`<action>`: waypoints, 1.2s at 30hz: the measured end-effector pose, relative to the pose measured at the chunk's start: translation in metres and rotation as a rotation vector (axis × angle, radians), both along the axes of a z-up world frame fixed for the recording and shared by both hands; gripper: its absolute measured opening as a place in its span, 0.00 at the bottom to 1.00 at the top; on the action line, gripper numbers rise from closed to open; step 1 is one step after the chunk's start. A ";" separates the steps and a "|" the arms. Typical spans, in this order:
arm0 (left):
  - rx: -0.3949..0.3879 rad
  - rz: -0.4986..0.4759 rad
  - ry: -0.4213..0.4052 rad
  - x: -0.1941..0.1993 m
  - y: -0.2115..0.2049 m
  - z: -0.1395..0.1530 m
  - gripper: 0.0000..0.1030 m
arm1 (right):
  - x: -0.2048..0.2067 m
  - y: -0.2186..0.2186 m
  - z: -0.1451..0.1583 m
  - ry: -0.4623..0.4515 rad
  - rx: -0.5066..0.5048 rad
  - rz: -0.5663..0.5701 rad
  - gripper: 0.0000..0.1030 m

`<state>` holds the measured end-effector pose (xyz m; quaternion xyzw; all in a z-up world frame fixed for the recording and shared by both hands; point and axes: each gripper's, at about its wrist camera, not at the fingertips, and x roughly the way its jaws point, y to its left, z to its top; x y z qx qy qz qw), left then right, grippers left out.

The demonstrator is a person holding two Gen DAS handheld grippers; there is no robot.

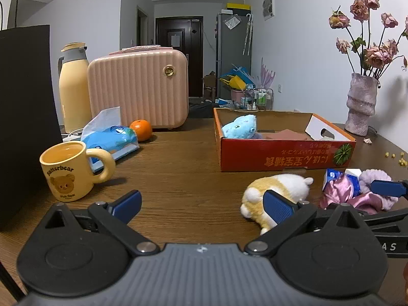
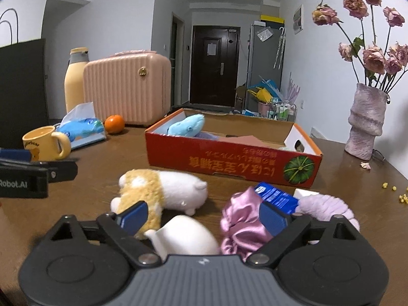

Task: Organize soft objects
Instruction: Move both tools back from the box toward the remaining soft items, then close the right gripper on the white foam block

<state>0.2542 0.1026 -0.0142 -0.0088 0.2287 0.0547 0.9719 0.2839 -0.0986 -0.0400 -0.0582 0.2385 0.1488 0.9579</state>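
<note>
SOFT ITEMS PARTLY BOXED; BOTH GRIPPERS POISED OVER THE REMAINDER

Nearest, right wrist view: right gripper [image 2: 204, 218], jaws wide, nothing pressed between the pads. Between them, at 6 o'clock, a white ceramic piece [image 2: 187, 234] of unclear kind, not soft by the look of it. Behind the left pad at 9 o'clock, a yellow-and-white plush [image 2: 163, 193] lying on its side on the table [image 2: 97, 153]. Behind the right pad at 3 o'clock, a pink satin scrunchie [image 2: 239, 219], a blue-and-white carton [image 2: 276, 195] touching it, and a lilac fluffy item [image 2: 323, 206] just beyond.

Left wrist view: left gripper [image 1: 201, 202], jaws wide, empty, bare table between them; the plush just behind the right pad at 3 o'clock.

Farther, at 12 o'clock: red cardboard box [image 2: 229, 163], open-topped, already holding a blue plush [image 2: 187, 125] in its left end. Large print on the near wall upside down, East Asian characters, not read; pumpkin picture at its right end.

At 10 o'clock: yellow mug [image 1: 68, 170] marked "Butterbear" with a bear face; tissue pack [image 1: 112, 137]; orange [image 1: 140, 130]; pink case [image 1: 137, 89]. "Robot.AI" legible on the left gripper's body in the right view.

Step judged: approach for the next pick-up, plush or scrunchie. Next move calls for centring the jaws on one soft item clear of the ceramic piece, closing, then carrying to the box.
</note>
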 end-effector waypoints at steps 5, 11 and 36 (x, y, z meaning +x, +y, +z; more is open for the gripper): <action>0.005 0.004 0.008 -0.003 0.013 -0.003 1.00 | 0.002 0.012 -0.009 0.027 -0.020 -0.009 0.85; -0.026 0.010 0.021 -0.007 0.027 -0.005 1.00 | 0.008 0.017 -0.019 0.072 -0.025 -0.019 0.71; -0.014 0.039 0.041 -0.003 0.022 -0.008 1.00 | 0.010 0.003 -0.010 0.051 0.068 0.017 0.43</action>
